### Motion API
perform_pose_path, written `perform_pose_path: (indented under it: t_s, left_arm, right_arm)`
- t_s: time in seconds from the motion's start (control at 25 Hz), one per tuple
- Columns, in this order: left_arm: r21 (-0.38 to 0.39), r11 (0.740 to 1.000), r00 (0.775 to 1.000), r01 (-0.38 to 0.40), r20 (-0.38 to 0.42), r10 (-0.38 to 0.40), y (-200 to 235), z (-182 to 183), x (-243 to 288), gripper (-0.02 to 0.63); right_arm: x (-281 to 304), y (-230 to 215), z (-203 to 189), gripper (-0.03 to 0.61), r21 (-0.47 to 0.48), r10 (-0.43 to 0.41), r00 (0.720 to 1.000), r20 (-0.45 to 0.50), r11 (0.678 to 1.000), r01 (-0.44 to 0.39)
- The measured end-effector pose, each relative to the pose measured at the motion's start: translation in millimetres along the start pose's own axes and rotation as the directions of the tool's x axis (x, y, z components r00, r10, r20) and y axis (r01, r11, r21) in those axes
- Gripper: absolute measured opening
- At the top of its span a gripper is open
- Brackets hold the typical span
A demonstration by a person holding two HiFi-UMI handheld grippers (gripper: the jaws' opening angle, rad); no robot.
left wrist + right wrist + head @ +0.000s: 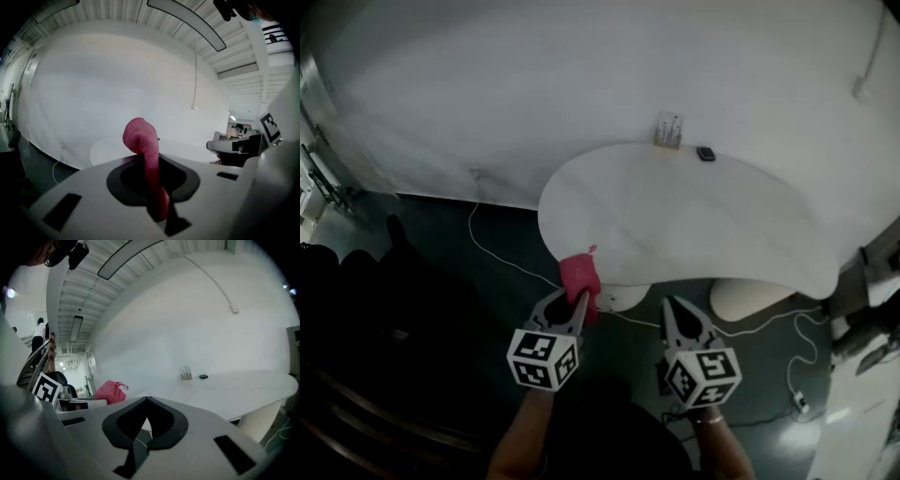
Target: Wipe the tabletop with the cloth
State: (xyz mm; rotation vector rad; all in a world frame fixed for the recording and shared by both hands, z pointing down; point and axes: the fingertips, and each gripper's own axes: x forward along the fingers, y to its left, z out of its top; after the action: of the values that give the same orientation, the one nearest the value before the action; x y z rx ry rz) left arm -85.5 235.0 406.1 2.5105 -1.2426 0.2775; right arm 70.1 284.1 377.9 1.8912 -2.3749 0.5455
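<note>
A pink cloth (579, 277) hangs at the near left edge of the white curved tabletop (703, 225). My left gripper (578, 302) is shut on the cloth, which rises bunched above its jaws in the left gripper view (140, 137). My right gripper (671, 307) is beside it to the right, below the table's near edge, shut with nothing in it. In the right gripper view the cloth (110, 391) shows at the left and the tabletop (243, 385) stretches away to the right.
A small dark object (705, 154) and a white holder (669, 131) sit at the table's far edge by the white wall. White cables (502, 253) run over the dark floor. A rounded white base (750, 298) stands under the table's right side.
</note>
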Motion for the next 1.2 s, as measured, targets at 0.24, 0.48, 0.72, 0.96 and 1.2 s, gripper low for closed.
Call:
perform_pose_path:
  t_s: [0.24, 0.48, 0.72, 0.96, 1.2]
  left_arm:
    - [0.008, 1.0, 1.0, -0.011, 0.014, 0.011, 1.9, 6.0, 10.8, 0.054]
    - [0.016, 0.999, 0.999, -0.046, 0.024, 0.046, 4.0, 9.9, 24.2, 0.054]
    - [0.01, 0.998, 0.998, -0.057, 0.034, 0.057, 5.4, 18.6, 36.7, 0.054]
    - [0.01, 0.998, 0.998, -0.06, 0.021, 0.06, 27.1, 34.2, 66.6, 0.054]
    - [-0.007, 0.999, 0.999, -0.036, -0.008, 0.036, 72.3, 56.2, 124.4, 0.054]
  right_arm:
    - [9.0, -9.5, 1.6, 0.002, -0.009, -0.002, 1.0, 0.011, 1.0, 0.003]
    - [18.6, -27.1, 12.3, 0.002, -0.027, 0.021, 0.998, 0.063, 0.999, -0.02]
    - [33.3, -53.5, 23.8, 0.002, -0.002, 0.01, 0.997, 0.074, 1.0, -0.01]
    - [64.5, -74.6, 36.6, 0.002, 0.031, -0.008, 0.997, 0.078, 0.999, 0.006]
    - [131.1, -92.1, 53.2, 0.002, 0.052, -0.053, 0.998, 0.045, 0.997, 0.051]
